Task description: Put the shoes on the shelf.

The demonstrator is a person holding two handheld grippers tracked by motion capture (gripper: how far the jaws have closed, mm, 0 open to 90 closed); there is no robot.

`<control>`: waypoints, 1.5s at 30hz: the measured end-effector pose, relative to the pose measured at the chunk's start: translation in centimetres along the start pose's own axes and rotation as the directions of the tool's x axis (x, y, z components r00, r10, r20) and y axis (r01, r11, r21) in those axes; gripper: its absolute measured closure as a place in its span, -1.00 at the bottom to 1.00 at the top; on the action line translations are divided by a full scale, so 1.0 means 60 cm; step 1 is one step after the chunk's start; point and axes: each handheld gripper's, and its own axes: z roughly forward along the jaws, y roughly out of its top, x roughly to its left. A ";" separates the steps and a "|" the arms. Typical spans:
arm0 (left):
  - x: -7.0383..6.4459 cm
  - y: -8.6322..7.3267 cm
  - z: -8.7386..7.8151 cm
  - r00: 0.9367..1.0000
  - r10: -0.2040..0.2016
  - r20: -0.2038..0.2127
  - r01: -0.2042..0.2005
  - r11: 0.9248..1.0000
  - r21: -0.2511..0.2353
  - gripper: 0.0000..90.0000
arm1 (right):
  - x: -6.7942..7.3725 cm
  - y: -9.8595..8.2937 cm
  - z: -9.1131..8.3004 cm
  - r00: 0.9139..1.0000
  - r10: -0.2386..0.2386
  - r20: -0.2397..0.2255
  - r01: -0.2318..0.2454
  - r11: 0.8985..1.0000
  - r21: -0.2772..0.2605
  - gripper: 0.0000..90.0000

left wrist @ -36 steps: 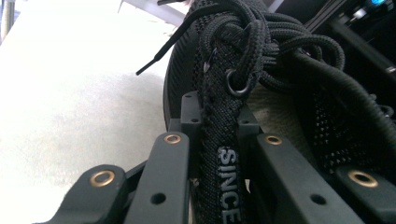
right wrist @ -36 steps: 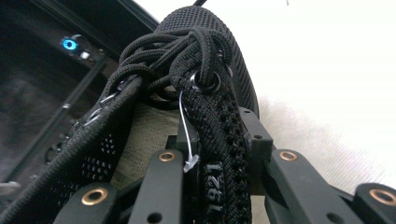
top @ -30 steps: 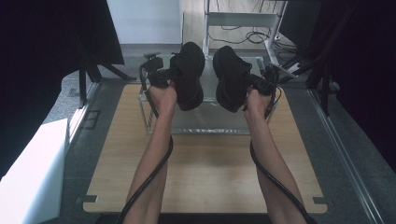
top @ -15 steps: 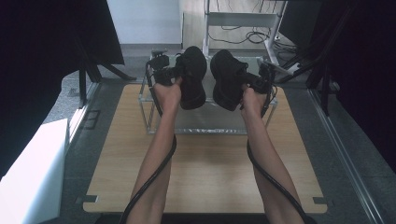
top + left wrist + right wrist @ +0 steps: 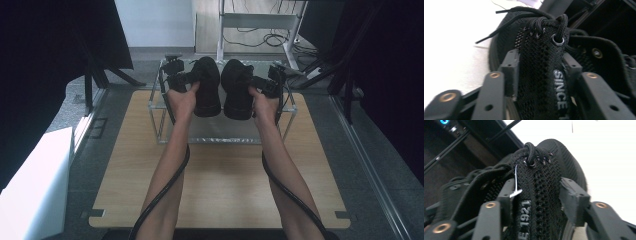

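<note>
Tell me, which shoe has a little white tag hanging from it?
The shoe held by the right tongs. A thin white tag dangles beside its tongue, which reads 1921; the other shoe reads SINCE.

A black mesh shoe is clamped by its tongue in the right gripper, one black jaw pressed on each side. "1921" is read on the tongue, knotted laces above. A white tag is seen beside the left jaw.

Wooden table — white box beside
</note>
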 end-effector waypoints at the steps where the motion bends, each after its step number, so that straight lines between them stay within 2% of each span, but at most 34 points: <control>1: 0.000 -0.001 0.001 1.000 0.002 0.003 -0.002 1.000 0.000 0.13 | 0.000 0.000 0.001 1.000 -0.007 -0.007 0.007 1.000 0.003 0.03; 5: 0.006 -0.003 -0.006 0.997 -0.013 0.071 0.015 1.000 -0.028 -0.05 | -0.005 0.000 -0.002 0.997 -0.016 -0.078 0.015 1.000 -0.016 -0.13; 8: 0.008 -0.002 -0.019 0.994 -0.002 0.111 0.008 0.999 -0.052 -0.17 | -0.011 0.003 -0.011 0.988 -0.009 -0.153 0.002 0.999 -0.045 -0.13; 12: 0.007 0.000 -0.047 0.991 0.026 0.130 -0.016 0.997 -0.075 -0.18 | -0.016 0.006 -0.033 0.981 -0.027 -0.194 0.012 0.997 -0.076 -0.06; 16: 0.010 -0.007 -0.081 0.985 0.060 0.161 -0.043 0.994 -0.105 -0.08 | -0.027 0.006 -0.058 0.975 -0.032 -0.220 0.014 0.996 -0.086 0.04; 19: 0.014 -0.020 -0.099 0.977 0.091 0.190 -0.071 0.991 -0.114 0.01 | -0.032 0.002 -0.076 0.970 -0.048 -0.237 0.027 0.996 -0.088 0.16; 23: 0.022 -0.050 -0.120 0.965 0.122 0.231 -0.096 0.988 -0.121 0.11 | -0.038 -0.014 -0.100 0.957 -0.062 -0.282 0.039 0.996 -0.083 0.29; 24: 0.023 -0.056 -0.123 0.964 0.127 0.232 -0.099 0.987 -0.128 0.15 | -0.041 -0.022 -0.108 0.953 -0.065 -0.297 0.044 0.996 -0.076 0.33; 27: 0.030 -0.079 -0.138 0.955 0.138 0.263 -0.103 0.985 -0.141 0.27 | -0.049 -0.042 -0.126 0.943 -0.073 -0.325 0.051 0.996 -0.074 0.48; 29: 0.034 -0.099 -0.149 0.946 0.143 0.292 -0.103 0.984 -0.147 0.34 | -0.054 -0.055 -0.137 0.939 -0.077 -0.335 0.055 0.996 -0.077 0.65; 30: 0.034 -0.105 -0.152 0.944 0.148 0.294 -0.107 0.983 -0.150 0.39 | -0.056 -0.066 -0.144 0.936 -0.087 -0.342 0.066 0.995 -0.072 0.75; 31: 0.034 -0.114 -0.155 0.940 0.159 0.303 -0.120 0.982 -0.143 0.42 | -0.056 -0.074 -0.148 0.934 -0.091 -0.346 0.072 0.995 -0.068 0.82; 34: 0.033 -0.137 -0.161 0.931 0.178 0.318 -0.141 0.981 -0.136 0.55 | -0.057 -0.104 -0.158 0.922 -0.107 -0.372 0.093 0.994 -0.056 0.98; 38: 0.028 -0.166 -0.165 0.920 0.200 0.338 -0.166 0.978 -0.127 0.70 | -0.055 -0.136 -0.167 0.905 -0.120 -0.408 0.108 0.993 -0.052 1.00; 42: 0.025 -0.194 -0.155 0.911 0.193 0.364 -0.166 0.981 -0.105 0.83 | -0.050 -0.160 -0.165 0.891 -0.117 -0.438 0.116 0.993 -0.030 1.00; 44: 0.024 -0.205 -0.145 0.908 0.192 0.372 -0.170 0.981 -0.093 0.87 | -0.047 -0.168 -0.160 0.891 -0.118 -0.437 0.121 0.992 -0.022 1.00; 45: 0.023 -0.208 -0.143 0.909 0.192 0.370 -0.170 0.981 -0.090 0.88 | -0.045 -0.171 -0.157 0.893 -0.121 -0.434 0.126 0.992 -0.018 1.00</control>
